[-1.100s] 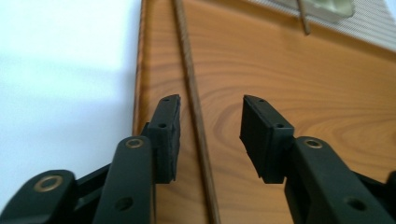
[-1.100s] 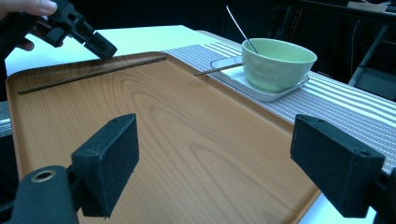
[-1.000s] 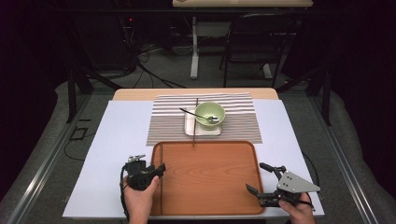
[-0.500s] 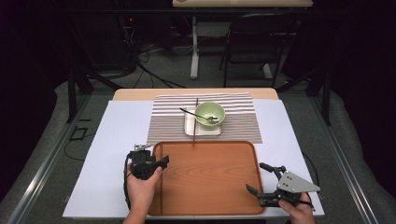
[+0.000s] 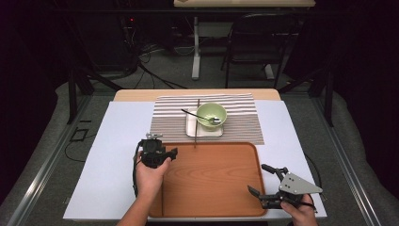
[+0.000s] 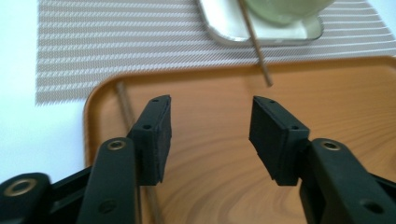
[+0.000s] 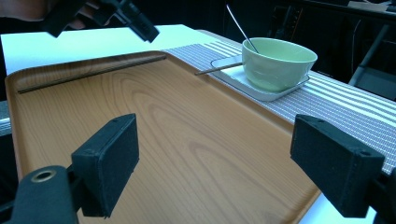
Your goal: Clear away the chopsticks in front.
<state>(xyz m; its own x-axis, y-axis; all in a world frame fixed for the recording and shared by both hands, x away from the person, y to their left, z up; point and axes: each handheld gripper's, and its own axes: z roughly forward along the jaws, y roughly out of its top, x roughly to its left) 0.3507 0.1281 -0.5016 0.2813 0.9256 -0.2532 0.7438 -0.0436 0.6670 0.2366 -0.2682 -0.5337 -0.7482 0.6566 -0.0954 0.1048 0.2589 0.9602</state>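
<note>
Tray [image 5: 211, 183] of brown wood lies on the desk [image 5: 108, 155], with my two grippers over its edges.
I see my left gripper [image 5: 170, 153] wide open above the tray's left rim, just by a thin chopstick [image 6: 125, 103] lying inside it. My right gripper [image 5: 266, 181] is wide open too, at the tray's near right corner. Past the tray, a green bowl [image 5: 211, 115] with a spoon [image 5: 197, 116] sits on a white plate [image 5: 192, 128].

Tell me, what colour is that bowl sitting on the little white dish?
Pale green. The bowl shows best in the right gripper view, resting on the white dish.
</note>
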